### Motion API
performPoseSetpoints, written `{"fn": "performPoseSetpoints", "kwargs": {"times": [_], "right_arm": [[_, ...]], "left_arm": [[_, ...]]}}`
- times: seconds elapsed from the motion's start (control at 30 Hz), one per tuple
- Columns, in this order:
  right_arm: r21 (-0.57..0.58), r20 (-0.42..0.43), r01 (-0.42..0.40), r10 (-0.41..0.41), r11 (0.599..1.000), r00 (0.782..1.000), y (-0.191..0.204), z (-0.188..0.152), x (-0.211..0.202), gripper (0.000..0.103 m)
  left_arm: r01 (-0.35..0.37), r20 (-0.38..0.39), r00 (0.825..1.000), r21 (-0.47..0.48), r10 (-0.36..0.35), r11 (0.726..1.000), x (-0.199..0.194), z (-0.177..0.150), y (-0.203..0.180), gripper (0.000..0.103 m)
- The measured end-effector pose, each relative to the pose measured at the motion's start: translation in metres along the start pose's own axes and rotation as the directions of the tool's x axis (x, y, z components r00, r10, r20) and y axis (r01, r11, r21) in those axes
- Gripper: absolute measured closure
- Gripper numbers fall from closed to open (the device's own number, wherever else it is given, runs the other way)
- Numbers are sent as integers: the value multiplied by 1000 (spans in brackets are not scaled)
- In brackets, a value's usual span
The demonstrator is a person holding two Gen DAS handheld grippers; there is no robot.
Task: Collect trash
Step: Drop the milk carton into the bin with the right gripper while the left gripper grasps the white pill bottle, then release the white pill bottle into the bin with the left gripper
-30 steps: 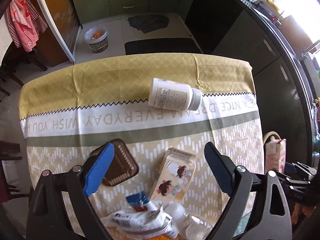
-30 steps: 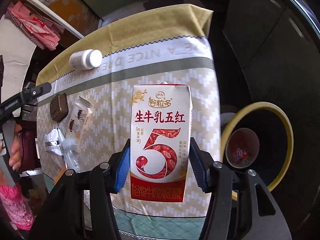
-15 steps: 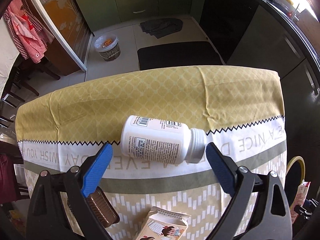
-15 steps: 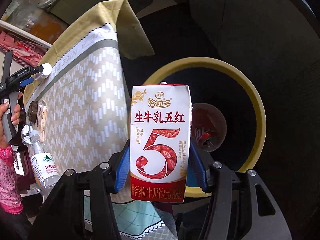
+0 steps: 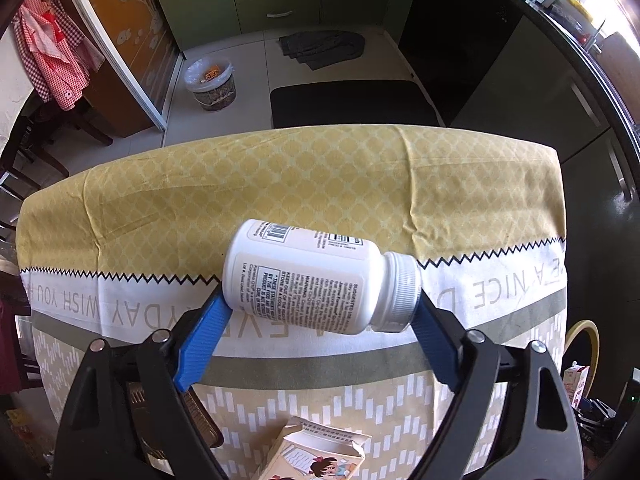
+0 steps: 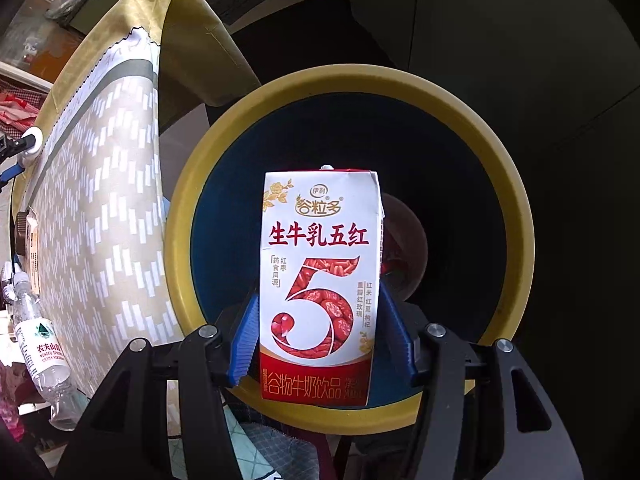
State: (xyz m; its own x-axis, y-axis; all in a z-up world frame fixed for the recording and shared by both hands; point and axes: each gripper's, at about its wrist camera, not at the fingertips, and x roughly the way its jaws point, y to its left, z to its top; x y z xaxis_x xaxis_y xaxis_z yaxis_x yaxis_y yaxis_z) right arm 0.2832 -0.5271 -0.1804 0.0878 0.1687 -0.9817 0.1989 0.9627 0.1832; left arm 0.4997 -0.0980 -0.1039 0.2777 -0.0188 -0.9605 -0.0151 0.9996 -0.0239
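A white pill bottle (image 5: 316,278) lies on its side on the tablecloth (image 5: 280,184), cap to the right. My left gripper (image 5: 318,312) has a blue pad at each end of it, base and cap, touching it. My right gripper (image 6: 322,332) is shut on a red and white milk carton (image 6: 318,280) and holds it upright over the mouth of a yellow-rimmed bin (image 6: 516,216) beside the table. A red cup (image 6: 404,248) lies at the bin's bottom.
A small cartoon-printed carton (image 5: 320,458) and a brown tray (image 5: 196,416) lie near my left gripper. A plastic water bottle (image 6: 38,340) lies at the table's near end. A white bucket (image 5: 210,82) and dark mats (image 5: 352,104) are on the floor beyond the table.
My left gripper moved forward over the table to the pill bottle and closed around its ends. My right gripper carried the milk carton off the table edge to above the bin.
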Motion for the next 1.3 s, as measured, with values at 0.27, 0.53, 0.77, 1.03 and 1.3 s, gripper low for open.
{"fn": "performPoseSetpoints", "kwargs": {"times": [0.27,0.53,0.77,1.03,1.3], "right_arm": [[28,100,-109,105,994,989,-14,-15,-34,37],[21,237,-227,216,974,947,-42,-90,-78,37],[105,329,-264,217,959,919,-90,-176,-94,37],[205,379,-272,179,940,908,-140,-245,-103,37],[220,377,-260,163,940,911,-151,-267,-105,37]], "left_arm": [[54,13,998,72,-55,996,-50,-27,-9,21],[154,7,987,273,-162,950,-112,-89,-96,20],[256,-93,966,494,-242,831,-115,-159,-230,20],[274,-183,961,594,-205,757,-50,-201,-353,21],[255,-190,966,580,-175,774,-28,-199,-375,18]]}}
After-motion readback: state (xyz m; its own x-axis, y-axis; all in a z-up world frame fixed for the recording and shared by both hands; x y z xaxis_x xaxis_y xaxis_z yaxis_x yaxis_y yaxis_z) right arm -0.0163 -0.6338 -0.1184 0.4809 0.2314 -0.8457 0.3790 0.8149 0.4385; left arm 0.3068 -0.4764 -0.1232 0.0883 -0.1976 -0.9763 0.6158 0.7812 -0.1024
